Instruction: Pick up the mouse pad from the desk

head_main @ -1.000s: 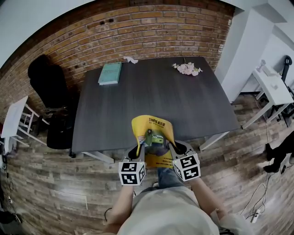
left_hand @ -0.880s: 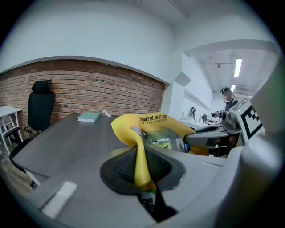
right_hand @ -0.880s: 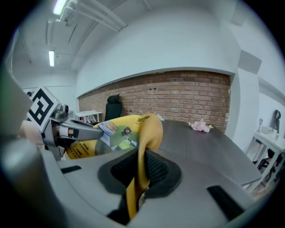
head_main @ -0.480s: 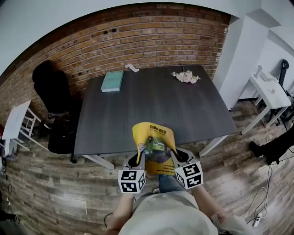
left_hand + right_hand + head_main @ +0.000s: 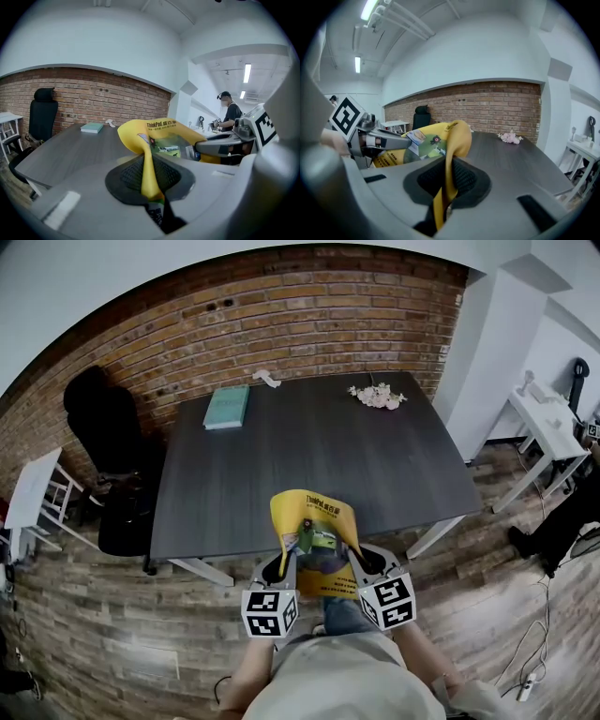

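The yellow mouse pad (image 5: 314,521) with a green printed picture hangs bowed between both grippers, lifted off the dark desk (image 5: 309,456) at its near edge. My left gripper (image 5: 284,557) is shut on the pad's left edge (image 5: 149,171). My right gripper (image 5: 352,554) is shut on its right edge (image 5: 449,176). From each gripper view the pad arches up past the other gripper, the right gripper (image 5: 220,146) showing in the left gripper view and the left gripper (image 5: 377,138) in the right gripper view.
On the desk's far side lie a teal book (image 5: 228,406), a crumpled white scrap (image 5: 267,379) and pink flowers (image 5: 377,396). A black chair (image 5: 108,442) stands left of the desk, a white table (image 5: 553,423) to the right. A person (image 5: 229,115) stands in the background.
Both grippers have risen a little with the mouse pad, which now hangs slightly higher over the desk's near edge. The head view has shifted slightly.
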Tool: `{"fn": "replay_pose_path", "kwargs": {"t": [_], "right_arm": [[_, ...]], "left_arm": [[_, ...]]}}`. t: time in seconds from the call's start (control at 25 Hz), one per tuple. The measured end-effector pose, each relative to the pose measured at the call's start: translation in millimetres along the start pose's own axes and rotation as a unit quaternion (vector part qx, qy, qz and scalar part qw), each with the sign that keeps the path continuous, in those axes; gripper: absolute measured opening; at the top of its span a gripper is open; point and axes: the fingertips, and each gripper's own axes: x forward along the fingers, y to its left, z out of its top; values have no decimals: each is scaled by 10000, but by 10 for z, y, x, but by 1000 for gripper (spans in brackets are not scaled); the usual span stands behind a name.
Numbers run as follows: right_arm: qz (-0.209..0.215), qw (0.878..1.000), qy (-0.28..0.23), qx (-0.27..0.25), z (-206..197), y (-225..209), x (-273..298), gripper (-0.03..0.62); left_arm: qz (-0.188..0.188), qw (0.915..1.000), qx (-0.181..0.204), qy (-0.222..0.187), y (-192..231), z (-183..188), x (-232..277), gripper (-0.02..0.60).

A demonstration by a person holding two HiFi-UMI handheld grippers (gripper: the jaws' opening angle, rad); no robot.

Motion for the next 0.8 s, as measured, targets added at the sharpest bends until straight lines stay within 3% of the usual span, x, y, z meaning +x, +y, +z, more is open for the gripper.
{"fn": "replay_pose_path", "kwargs": {"t": [0.8], "right_arm": [[94,9999,-50,-76,56,-16,46,26]], "left_arm": [[-1,10000,-53,-27,26,36,32,38]]}}
